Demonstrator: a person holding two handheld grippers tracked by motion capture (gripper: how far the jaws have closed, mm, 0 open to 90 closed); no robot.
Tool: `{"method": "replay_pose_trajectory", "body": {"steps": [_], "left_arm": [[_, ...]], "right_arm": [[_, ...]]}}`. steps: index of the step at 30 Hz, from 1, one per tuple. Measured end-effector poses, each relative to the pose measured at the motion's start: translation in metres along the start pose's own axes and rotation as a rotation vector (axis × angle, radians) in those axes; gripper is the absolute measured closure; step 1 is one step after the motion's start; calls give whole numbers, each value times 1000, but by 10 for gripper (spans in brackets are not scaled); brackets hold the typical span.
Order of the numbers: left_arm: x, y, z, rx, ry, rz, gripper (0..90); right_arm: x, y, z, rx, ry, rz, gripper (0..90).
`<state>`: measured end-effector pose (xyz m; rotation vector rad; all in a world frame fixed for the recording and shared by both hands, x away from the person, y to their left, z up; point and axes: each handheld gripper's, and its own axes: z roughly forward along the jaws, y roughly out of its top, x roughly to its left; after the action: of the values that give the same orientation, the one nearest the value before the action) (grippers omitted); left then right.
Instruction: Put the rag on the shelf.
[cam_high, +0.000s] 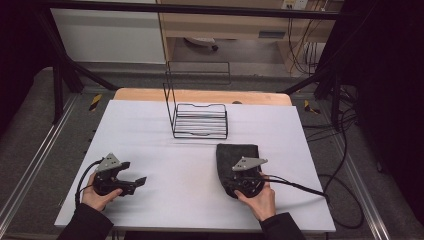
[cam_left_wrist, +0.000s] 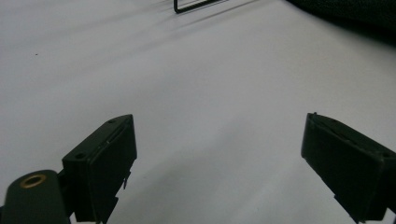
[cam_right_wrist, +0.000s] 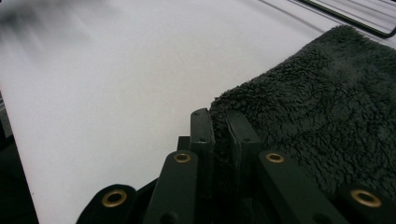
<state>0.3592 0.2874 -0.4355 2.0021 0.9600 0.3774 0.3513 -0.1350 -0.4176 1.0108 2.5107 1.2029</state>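
The right gripper (cam_high: 239, 176) is pinching the near edge of a dark fleecy towel (cam_high: 237, 156), its jaws pressed together on a thin fold of the pile, as the right gripper view is showing close up (cam_right_wrist: 218, 126). The towel (cam_right_wrist: 327, 102) is lying folded on the white worktop (cam_high: 165, 150), right of centre and just in front of the black wire rack (cam_high: 200, 120), not touching it. The left gripper (cam_high: 137, 184) is resting near the front left of the worktop, well apart from the towel, with its jaws spread wide over bare surface (cam_left_wrist: 219, 154); a corner of the rack (cam_left_wrist: 196, 4) is peeking in at the top of that view.

The risks, as I am judging them: the grip is taking only the edge of the cloth, so a quick pull or lift is likely to let the fleece slip out. Since one corner alone is being held, the fold may be opening and dragging as the towel travels. If it is heading for the rack, a trailing flap could be snagging on the wire front and shoving the light rack backward
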Motion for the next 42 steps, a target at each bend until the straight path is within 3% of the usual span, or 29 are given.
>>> {"method": "replay_pose_trajectory", "body": {"steps": [13, 19, 25, 28, 31, 37, 39, 40, 42], "left_arm": [[0, 0, -1, 1, 2, 1, 104], [0, 0, -1, 0, 6, 0, 104], [0, 1, -1, 3, 4, -1, 104], [-1, 0, -1, 6, 2, -4, 104], [-2, 0, 0, 9, -3, -10, 99], [-7, 4, 2, 20, -14, -11, 78], [-10, 6, 3, 22, -19, -11, 72], [-13, 7, 4, 24, -19, -12, 72], [-17, 10, 5, 31, -18, -6, 71]], "right_arm": [[27, 10, 21, 1, 65, -21, 831], [48, 15, 32, 1, 115, -45, 831], [59, 12, 41, 30, 139, -67, 828], [57, 11, 44, 42, 145, -70, 811], [55, 10, 45, 25, 165, -49, 676], [44, 12, 35, -24, 149, -16, 517], [31, 14, 22, -75, 110, 13, 427], [31, 14, 22, -75, 110, 13, 427], [12, 13, 8, -119, 39, 37, 333]]}}
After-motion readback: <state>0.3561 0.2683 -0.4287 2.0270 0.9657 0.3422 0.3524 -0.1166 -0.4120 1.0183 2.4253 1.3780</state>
